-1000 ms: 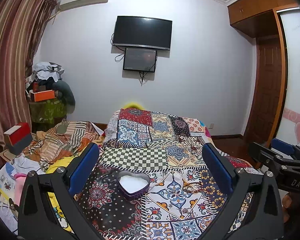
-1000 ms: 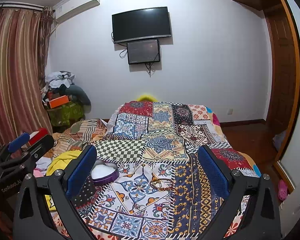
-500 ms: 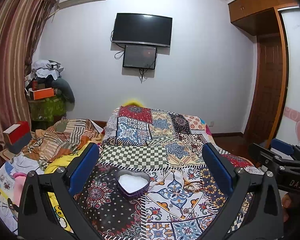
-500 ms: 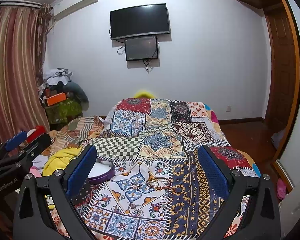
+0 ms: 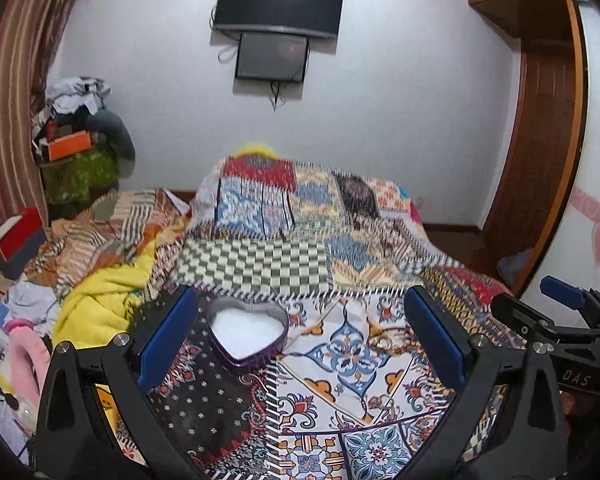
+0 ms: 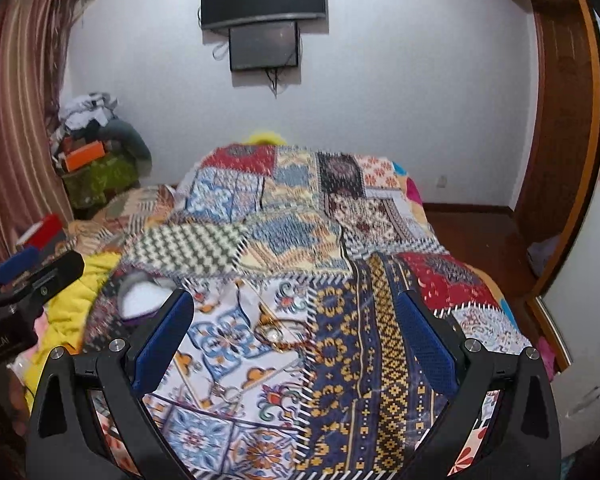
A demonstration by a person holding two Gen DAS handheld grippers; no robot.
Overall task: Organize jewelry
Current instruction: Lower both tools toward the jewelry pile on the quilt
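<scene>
Covering the bed, a patchwork quilt (image 5: 300, 264) beneath both splayed, empty grippers, left gripper (image 5: 300, 336) and right gripper (image 6: 296, 336).

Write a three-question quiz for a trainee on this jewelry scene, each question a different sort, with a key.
1. True or false: the left gripper is shut on the heart-shaped box.
2. Which lies between the open fingers of the right gripper? A) a red book B) a tangle of jewelry C) a pink slipper
3. Fill in: the heart-shaped box is open and lined in ____.

Key
1. False: both grippers are open and hold nothing; the box sits on the patchwork quilt near the left finger.
2. B
3. white
</scene>
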